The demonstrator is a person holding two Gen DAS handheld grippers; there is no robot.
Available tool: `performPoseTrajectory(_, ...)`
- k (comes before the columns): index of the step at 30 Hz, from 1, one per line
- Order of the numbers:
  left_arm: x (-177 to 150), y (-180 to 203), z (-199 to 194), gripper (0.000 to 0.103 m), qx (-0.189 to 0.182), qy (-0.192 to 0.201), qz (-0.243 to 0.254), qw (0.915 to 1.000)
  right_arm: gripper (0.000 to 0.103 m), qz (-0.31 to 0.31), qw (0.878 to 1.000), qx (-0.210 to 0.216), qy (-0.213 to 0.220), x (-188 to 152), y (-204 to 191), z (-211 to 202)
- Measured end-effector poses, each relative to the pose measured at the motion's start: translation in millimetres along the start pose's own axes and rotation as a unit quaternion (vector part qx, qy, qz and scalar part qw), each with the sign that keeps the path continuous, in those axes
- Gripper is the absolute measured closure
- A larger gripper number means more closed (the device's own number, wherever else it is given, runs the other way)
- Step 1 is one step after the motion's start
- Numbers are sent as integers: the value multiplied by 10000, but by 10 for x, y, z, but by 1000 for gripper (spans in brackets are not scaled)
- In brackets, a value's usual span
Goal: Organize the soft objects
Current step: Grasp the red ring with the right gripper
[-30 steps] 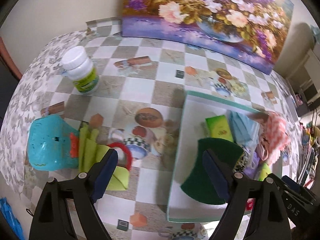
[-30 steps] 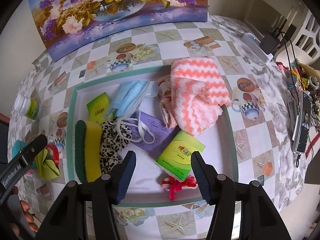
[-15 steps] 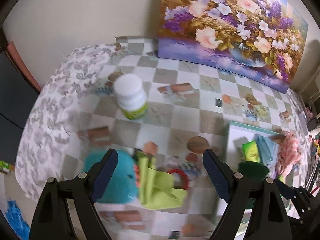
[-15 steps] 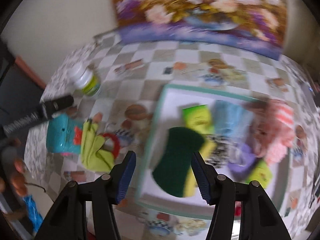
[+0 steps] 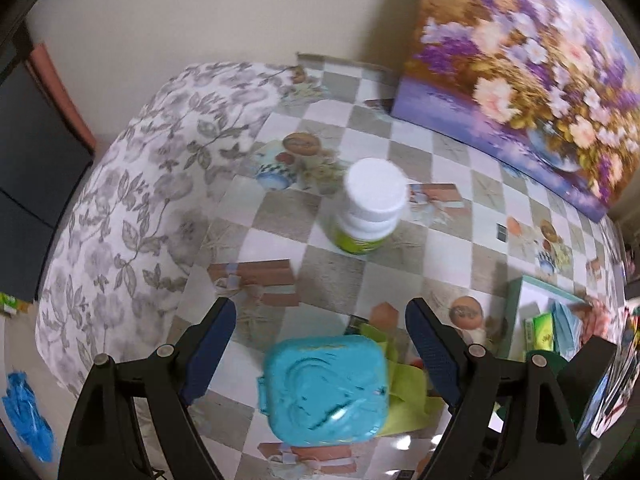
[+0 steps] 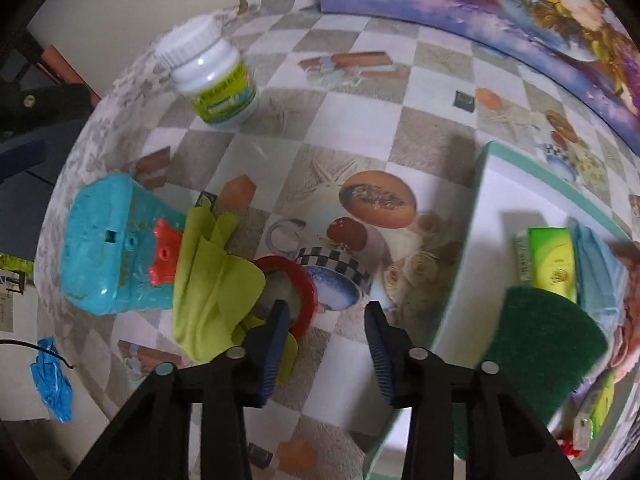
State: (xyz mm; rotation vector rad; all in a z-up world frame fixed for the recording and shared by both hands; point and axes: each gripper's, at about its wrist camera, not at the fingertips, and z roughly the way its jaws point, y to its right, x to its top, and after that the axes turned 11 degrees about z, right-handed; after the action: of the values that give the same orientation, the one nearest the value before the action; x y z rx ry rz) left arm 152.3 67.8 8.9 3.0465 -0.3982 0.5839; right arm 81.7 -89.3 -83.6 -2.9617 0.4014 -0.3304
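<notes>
Lime-green cloth (image 6: 212, 280) lies crumpled on the counter (image 6: 352, 140) beside the turquoise toy (image 6: 116, 248); my right claw (image 6: 324, 332), released and just narrowing, should pinch a raised fold; my left claw (image 5: 320, 344) gapes empty.

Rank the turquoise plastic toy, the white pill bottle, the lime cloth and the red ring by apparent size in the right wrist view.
1. Turquoise plastic toy and lime cloth: look alike, unranked.
2. White pill bottle, though farther away, so unsure.
3. Red ring, partly covered.
</notes>
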Motion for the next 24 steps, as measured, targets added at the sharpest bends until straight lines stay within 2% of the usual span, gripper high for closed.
performPoseTrajectory(5,-97,-169,41,16,-77,3,-272,9996,75,-89,9999,-31,-50,22,-100,134)
performPoseTrajectory(9,-204,-229,-27,16,-66,101,-387,9992,92,-29,10000,10,-33,55,-112,224)
performPoseTrajectory(16,-515,-198,-255,16,-48,363,-638,9973,92,171,9997,113,167,66,42,29)
performPoseTrajectory(20,-722,-33,-342,16,-71,465,-613,9970,92,182,9993,72,315,14,147,-135)
performPoseTrajectory(24,-929,167,-314,16,-171,404,-421,9982,92,243,9980,-108,577,-16,307,-375)
